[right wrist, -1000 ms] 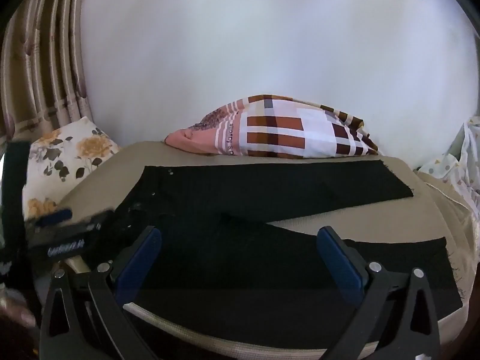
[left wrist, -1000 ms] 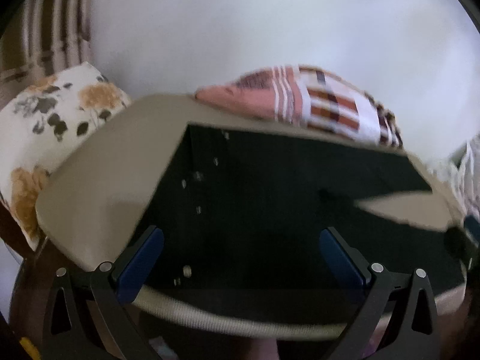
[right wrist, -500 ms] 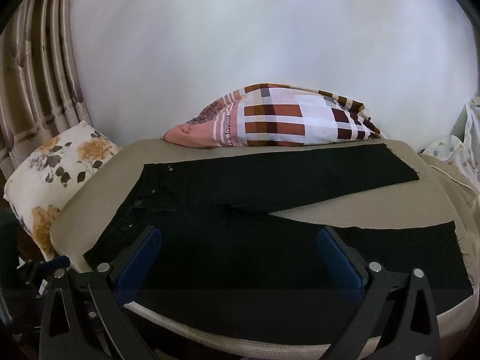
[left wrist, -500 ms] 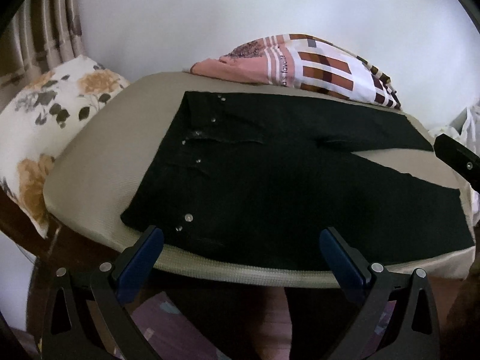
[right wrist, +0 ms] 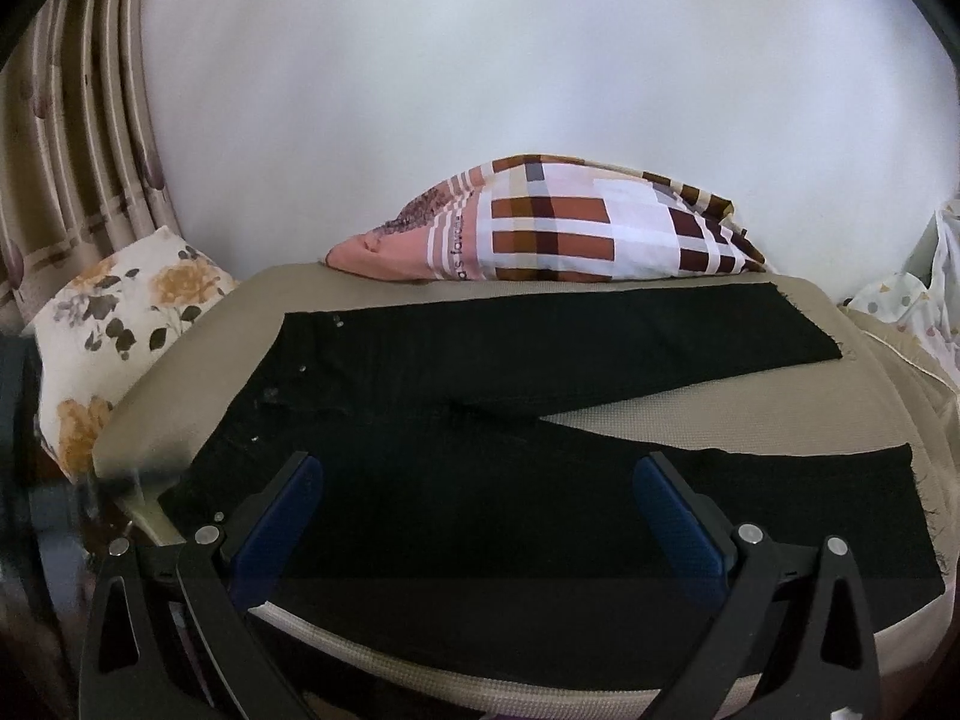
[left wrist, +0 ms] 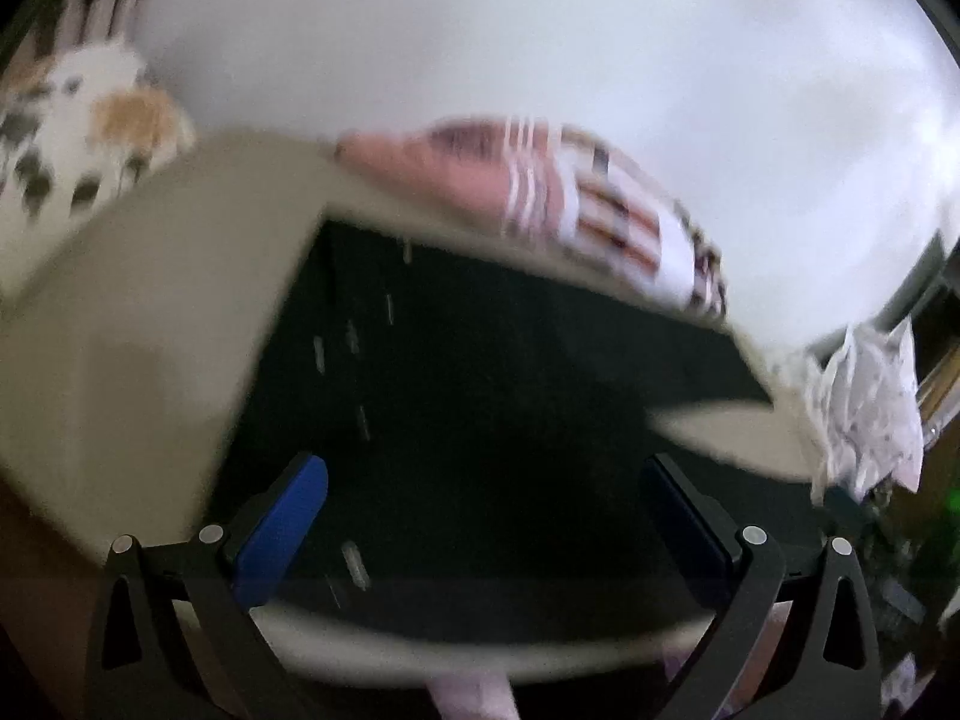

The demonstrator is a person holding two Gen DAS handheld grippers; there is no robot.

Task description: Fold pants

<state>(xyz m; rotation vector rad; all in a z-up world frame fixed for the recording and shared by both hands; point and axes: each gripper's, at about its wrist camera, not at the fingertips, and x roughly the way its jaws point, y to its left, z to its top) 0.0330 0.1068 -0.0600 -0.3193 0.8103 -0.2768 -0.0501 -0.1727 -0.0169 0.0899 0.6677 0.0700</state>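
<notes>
Black pants (right wrist: 540, 396) lie flat on a beige cushioned surface (right wrist: 258, 300), waistband to the left, both legs spread toward the right. In the blurred left wrist view the same pants (left wrist: 480, 396) fill the middle. My left gripper (left wrist: 480, 516) hangs open over the near waistband part, its blue pads wide apart with nothing between them. Over the near leg by the front edge my right gripper (right wrist: 477, 516) is open as well and holds nothing.
A plaid pillow (right wrist: 558, 234) lies at the back against the white wall. A floral pillow (right wrist: 120, 324) and a curtain (right wrist: 78, 138) are at the left. Patterned white cloth (left wrist: 864, 408) hangs off the right end of the cushion.
The left gripper has swung fast, closer over the waistband and tilted, so its view is blurred. The right gripper has dropped slightly. The pants have not moved.
</notes>
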